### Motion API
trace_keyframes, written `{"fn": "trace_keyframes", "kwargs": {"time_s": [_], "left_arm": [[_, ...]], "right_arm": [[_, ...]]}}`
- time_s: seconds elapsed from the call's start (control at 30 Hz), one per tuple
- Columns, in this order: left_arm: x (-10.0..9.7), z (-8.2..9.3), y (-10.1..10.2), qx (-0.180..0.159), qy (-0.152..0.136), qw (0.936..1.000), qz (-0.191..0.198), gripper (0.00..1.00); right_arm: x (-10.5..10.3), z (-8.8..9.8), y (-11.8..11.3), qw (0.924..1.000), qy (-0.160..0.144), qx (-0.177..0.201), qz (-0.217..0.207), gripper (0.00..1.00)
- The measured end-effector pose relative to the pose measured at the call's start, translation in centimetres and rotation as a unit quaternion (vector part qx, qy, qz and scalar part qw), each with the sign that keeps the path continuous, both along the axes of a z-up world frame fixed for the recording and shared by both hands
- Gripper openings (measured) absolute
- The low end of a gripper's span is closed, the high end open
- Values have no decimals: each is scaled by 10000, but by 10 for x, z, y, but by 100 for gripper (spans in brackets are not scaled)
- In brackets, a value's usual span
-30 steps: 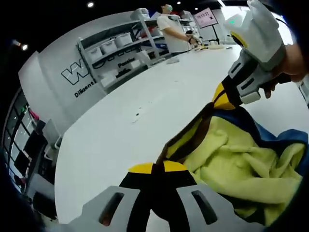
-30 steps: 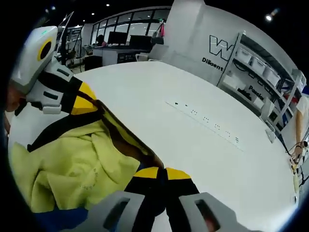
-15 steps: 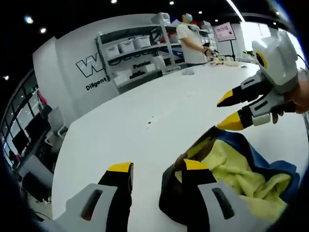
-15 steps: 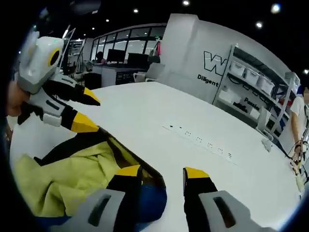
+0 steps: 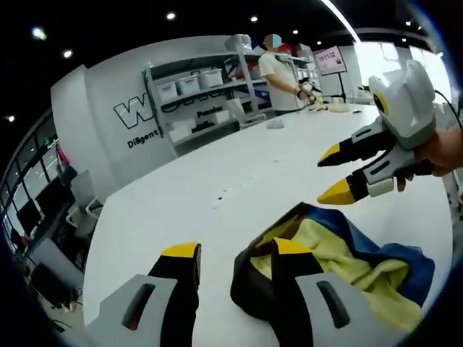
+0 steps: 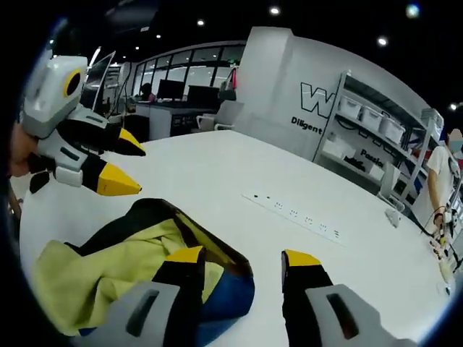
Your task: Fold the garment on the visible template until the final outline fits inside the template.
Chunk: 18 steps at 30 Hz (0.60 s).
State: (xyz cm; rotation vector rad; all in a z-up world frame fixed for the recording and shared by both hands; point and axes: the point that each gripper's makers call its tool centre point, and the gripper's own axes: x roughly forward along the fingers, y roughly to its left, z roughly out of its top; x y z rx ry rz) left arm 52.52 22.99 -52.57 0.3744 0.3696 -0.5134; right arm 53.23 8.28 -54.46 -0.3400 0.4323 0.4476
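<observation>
A crumpled garment [image 5: 340, 256], yellow inside with blue and dark brown outer parts, lies in a heap on the white table [image 5: 217, 173]. My left gripper [image 5: 235, 253] stands open above the heap's near edge, nothing between its fingers. In the right gripper view the same garment [image 6: 123, 271] lies low at the left, and my right gripper [image 6: 242, 260] is open over its blue corner. The right gripper [image 5: 334, 173] also hangs open above the garment in the left gripper view. The left gripper [image 6: 123, 166] hovers open over the heap in the right gripper view. I see no template outline.
A power strip [image 6: 296, 215] lies on the table [image 6: 231, 163] beyond the garment. Grey shelving [image 5: 210, 90] with bins stands past the table's far edge, and a person [image 5: 278, 65] works at a bench there. Desks and monitors [image 6: 173, 79] fill the far room.
Both grippers were shut on the garment's edge, holding it stretched between them. They opened and rose, and the garment dropped into a heap on the table.
</observation>
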Motion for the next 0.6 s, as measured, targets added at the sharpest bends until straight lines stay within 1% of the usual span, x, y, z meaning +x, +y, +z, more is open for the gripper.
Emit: {"fn": "trace_keyframes", "kwargs": {"time_s": [0.1, 0.13, 0.17, 0.23, 0.33, 0.47, 0.53, 0.6], "left_arm": [[-6, -3, 6, 34, 26, 10000, 28, 35], [-7, -3, 6, 23, 29, 10000, 29, 36], [-12, -1, 9, -89, 41, 9999, 73, 36], [-20, 1, 12, -96, -5, 9999, 61, 34], [-27, 0, 16, -73, 12, 9999, 74, 34], [-38, -5, 24, -38, 77, 9999, 102, 33], [-46, -13, 28, 9, 191, 9998, 92, 33], [-52, -19, 32, 18, 269, 9996, 106, 33]], "right_arm": [[-7, 3, 1, 9999, -37, 119, -10, 39], [-7, 6, 3, 9997, -166, 171, 26, 39], [-8, 9, 3, 9995, -235, 202, 13, 39], [-14, 9, 4, 9995, -190, 246, -3, 39], [-19, 8, 5, 9995, -173, 251, 14, 39], [-27, 8, 8, 9994, -164, 302, 33, 39], [-32, 9, 11, 9992, -134, 365, 48, 39], [-34, 11, 11, 9991, -204, 376, -7, 40]]}}
